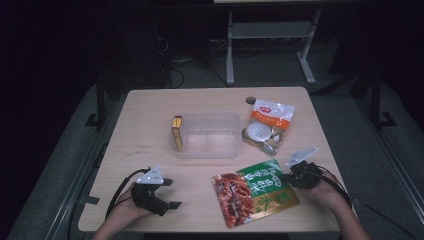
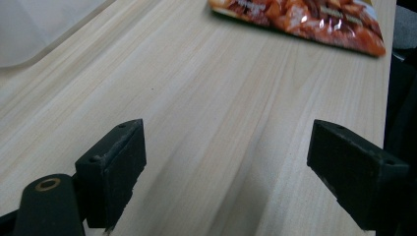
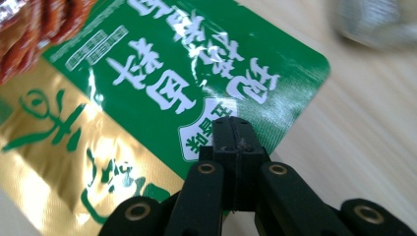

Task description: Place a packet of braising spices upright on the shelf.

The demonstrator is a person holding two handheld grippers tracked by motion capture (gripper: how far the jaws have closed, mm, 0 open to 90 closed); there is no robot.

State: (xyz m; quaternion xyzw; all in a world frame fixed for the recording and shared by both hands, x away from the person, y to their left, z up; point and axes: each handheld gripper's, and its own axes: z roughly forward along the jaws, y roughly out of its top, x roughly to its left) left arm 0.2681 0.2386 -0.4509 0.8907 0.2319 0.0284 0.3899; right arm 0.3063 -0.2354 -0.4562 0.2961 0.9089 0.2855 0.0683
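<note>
1. Our left gripper (image 1: pixel 170 193) rested on the table (image 1: pixel 150 125) near its front left edge, jaws spread wide over bare wood.
2. Our right gripper (image 1: pixel 285 176) was clenched on the green edge of the snack bag (image 1: pixel 255 196), its jaws pressed together.
3. The bag lay flat at the front right.
4. A clear tub (image 1: pixel 206 135) stood mid-table, a yellow box (image 1: pixel 177 133) touching its left side and a white pouch (image 1: pixel 266 126) just beside its right.

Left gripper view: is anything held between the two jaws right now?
No. The left gripper has its jaws spread wide apart, with just bare wooden table between them.
</note>
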